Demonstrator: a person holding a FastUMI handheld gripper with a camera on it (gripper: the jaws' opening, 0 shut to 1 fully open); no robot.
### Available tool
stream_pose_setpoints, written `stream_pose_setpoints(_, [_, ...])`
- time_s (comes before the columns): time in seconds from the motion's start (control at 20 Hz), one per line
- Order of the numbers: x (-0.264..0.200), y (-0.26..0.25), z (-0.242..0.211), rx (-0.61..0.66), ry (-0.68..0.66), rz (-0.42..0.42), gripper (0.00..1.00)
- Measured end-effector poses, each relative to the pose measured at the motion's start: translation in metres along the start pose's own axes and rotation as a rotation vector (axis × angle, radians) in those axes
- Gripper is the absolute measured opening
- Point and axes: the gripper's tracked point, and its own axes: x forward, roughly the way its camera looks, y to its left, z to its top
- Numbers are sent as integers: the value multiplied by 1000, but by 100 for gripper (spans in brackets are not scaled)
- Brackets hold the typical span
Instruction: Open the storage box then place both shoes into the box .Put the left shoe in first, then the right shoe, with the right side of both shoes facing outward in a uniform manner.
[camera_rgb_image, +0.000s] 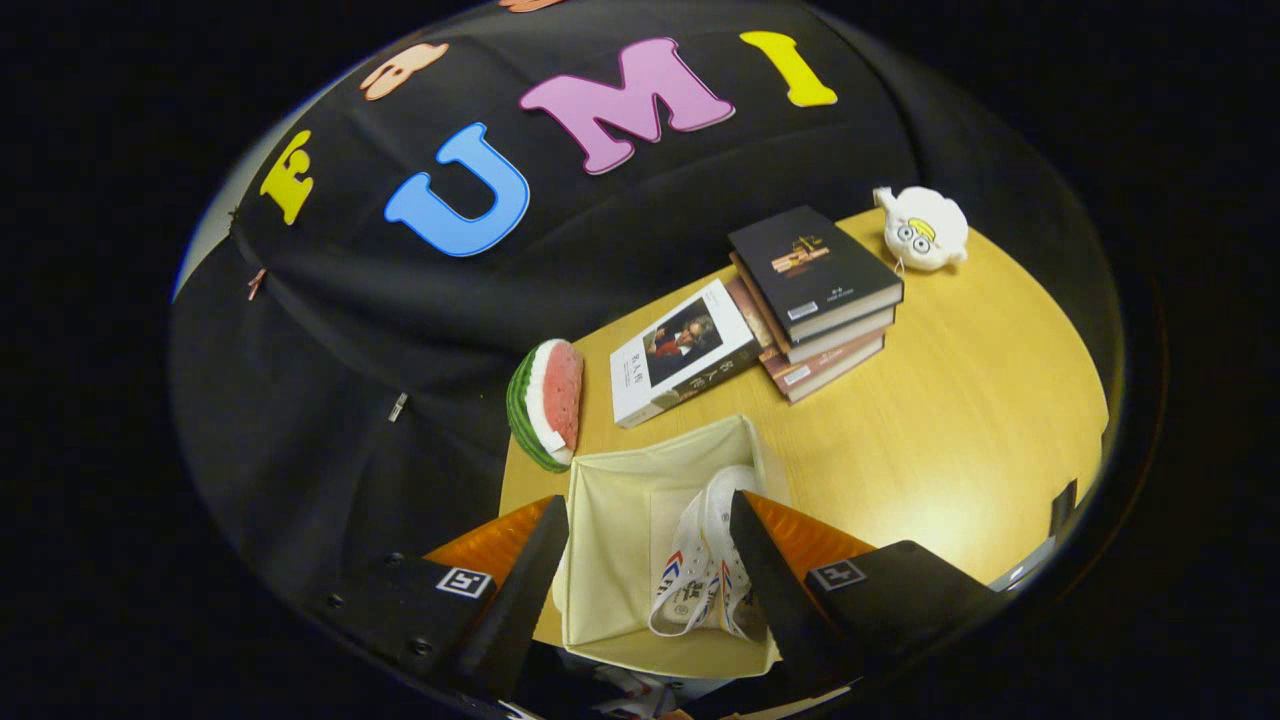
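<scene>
A cream fabric storage box (610, 500) stands open on the wooden table (950, 430), directly below my fingers. Inside it lies a white canvas shoe (695, 575) with red and blue stripes, resting against the box's right wall and close to my right finger. My gripper (648, 502) hovers over the box opening, open wide, with one finger over each side of the box. Neither finger presses on the shoe. The near part of the box is hidden by the fingers.
Just beyond the box lie a watermelon-slice toy (548, 400) and a single book (680, 352). Behind them is a stack of books (815, 300) and a white plush toy (922, 228). Bare tabletop stretches to the right of the box.
</scene>
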Motion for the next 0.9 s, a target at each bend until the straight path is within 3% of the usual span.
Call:
stream_pose_setpoints(0.6, [-70,-56,118,-257,-352,-124,99])
stream_pose_setpoints(0.9, [-111,-109,166,-367,-506,-231,99])
